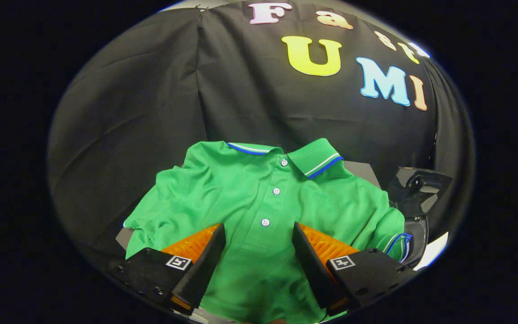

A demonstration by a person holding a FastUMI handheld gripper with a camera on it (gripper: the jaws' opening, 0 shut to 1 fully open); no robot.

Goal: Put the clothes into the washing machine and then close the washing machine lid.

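Jaws: your gripper (259,252) stands wide open, holding nothing.
Shirt (259,202): spread between the fingers, collar at 12 o'clock.
Washer (414,198): at 2 o'clock.

- We see a green polo shirt (259,198), collar striped white and blue, lying spread out, front up, buttons closed.
- Our parted fingers (259,256) sit over its lower front.

Green polo shirt (259,202) spread flat between the wide-apart fingers of the hand-held gripper (259,245).
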